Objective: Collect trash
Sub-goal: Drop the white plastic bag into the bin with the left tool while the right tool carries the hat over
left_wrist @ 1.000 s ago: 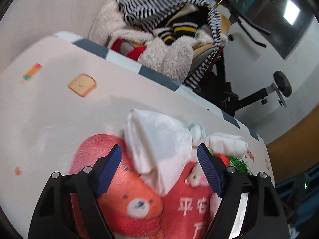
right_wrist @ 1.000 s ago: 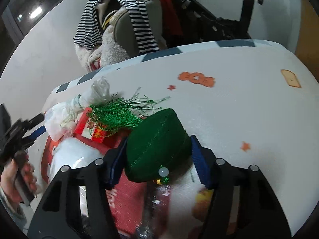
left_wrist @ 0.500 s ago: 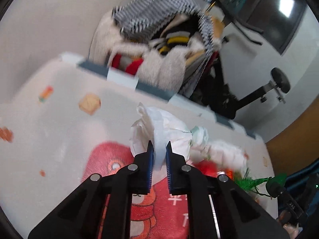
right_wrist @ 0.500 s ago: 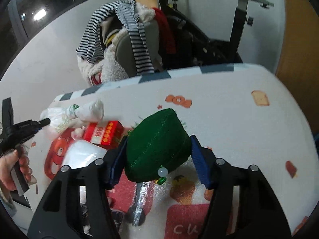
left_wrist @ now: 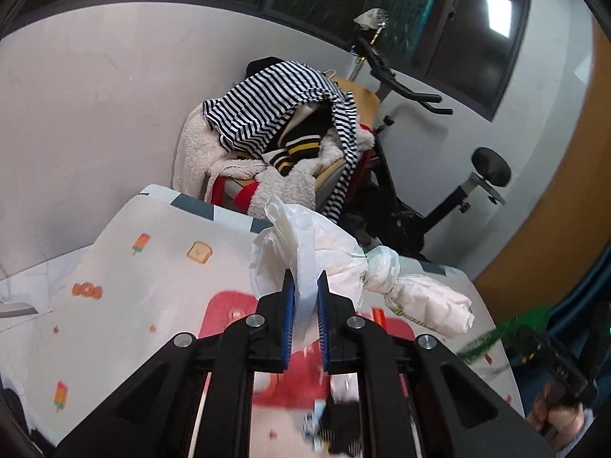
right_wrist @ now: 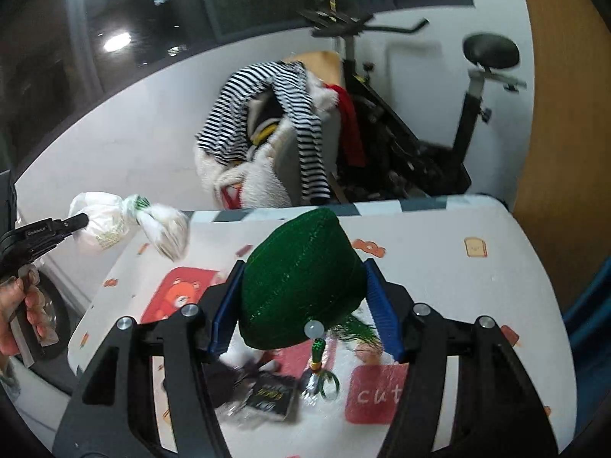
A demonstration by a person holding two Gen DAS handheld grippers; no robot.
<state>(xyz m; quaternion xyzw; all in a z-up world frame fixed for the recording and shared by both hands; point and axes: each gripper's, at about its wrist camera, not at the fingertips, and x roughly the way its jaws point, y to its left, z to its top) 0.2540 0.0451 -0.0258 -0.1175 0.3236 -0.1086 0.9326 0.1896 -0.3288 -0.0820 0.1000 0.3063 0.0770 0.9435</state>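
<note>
My left gripper point(left_wrist: 304, 286) is shut on the rim of a knotted white plastic bag point(left_wrist: 343, 267), which hangs in the air above the patterned table point(left_wrist: 152, 278). From the right wrist view the same bag point(right_wrist: 126, 225) dangles at the far left off the left gripper point(right_wrist: 82, 221), with a hand point(right_wrist: 23, 305) below it. My right gripper point(right_wrist: 303, 305) is shut on a green glittery cone-shaped ornament point(right_wrist: 301, 278) with a bead and green tassel point(right_wrist: 355, 330) beneath it, lifted over the table point(right_wrist: 477, 286).
A red bear-print mat point(right_wrist: 179, 294), a dark packet point(right_wrist: 271, 393) and a red "cute" mat point(right_wrist: 376, 393) lie on the table. Behind the table stand a chair heaped with striped and fleecy clothes point(left_wrist: 278, 141) and an exercise bike point(right_wrist: 469, 114).
The left gripper closed on the white bag and raised it off the table. The right gripper rose with the green ornament in it, and its green tassel came up from the table.
</note>
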